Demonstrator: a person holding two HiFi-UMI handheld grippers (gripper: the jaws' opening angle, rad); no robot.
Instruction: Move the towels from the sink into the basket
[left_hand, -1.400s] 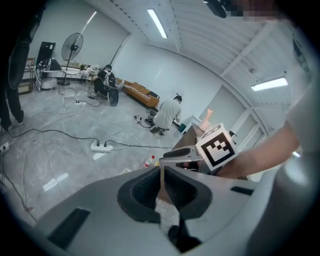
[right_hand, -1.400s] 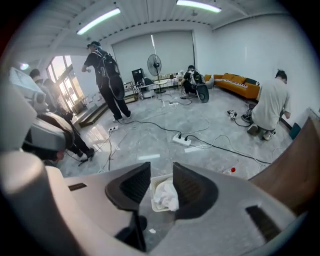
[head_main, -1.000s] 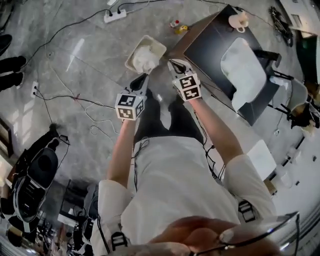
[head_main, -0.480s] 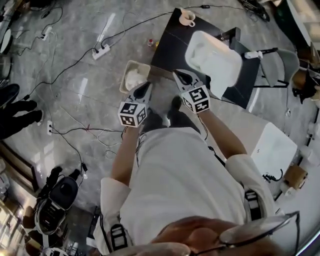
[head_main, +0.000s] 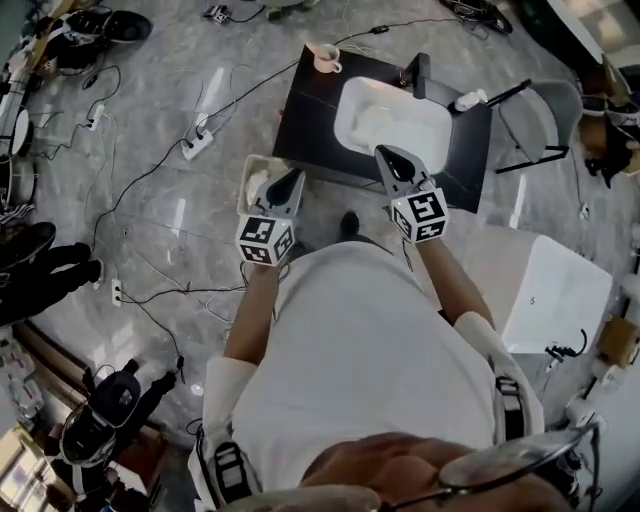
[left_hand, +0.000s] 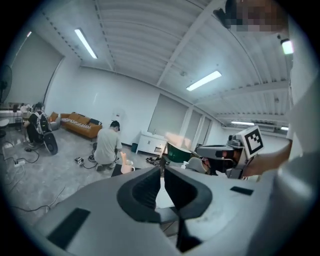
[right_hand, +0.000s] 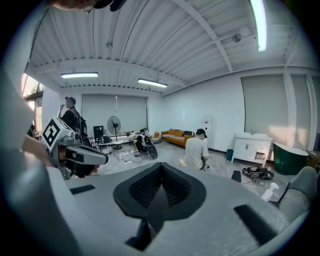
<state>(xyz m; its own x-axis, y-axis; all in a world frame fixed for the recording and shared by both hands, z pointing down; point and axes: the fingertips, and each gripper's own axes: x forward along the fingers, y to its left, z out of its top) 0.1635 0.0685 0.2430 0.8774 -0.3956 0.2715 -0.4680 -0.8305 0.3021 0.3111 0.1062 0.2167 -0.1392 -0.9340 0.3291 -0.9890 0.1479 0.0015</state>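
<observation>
White towel (head_main: 380, 122) lies in sink (head_main: 350, 95) on black bench (head_main: 305, 115). Another is in the floor basket (head_main: 247, 192), half hidden by the left tongs (head_main: 293, 175), which are a slit apart and empty. Right tongs (head_main: 387, 152) together, empty. Cup (head_main: 325, 58) on bench corner. Only the gripper views show a crouching person (right_hand: 196, 150) and a sofa (right_hand: 175, 134).

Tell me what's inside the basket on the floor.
A white towel lies in the basket. The left gripper hangs in front of its right part, so what is there is hidden.
</observation>
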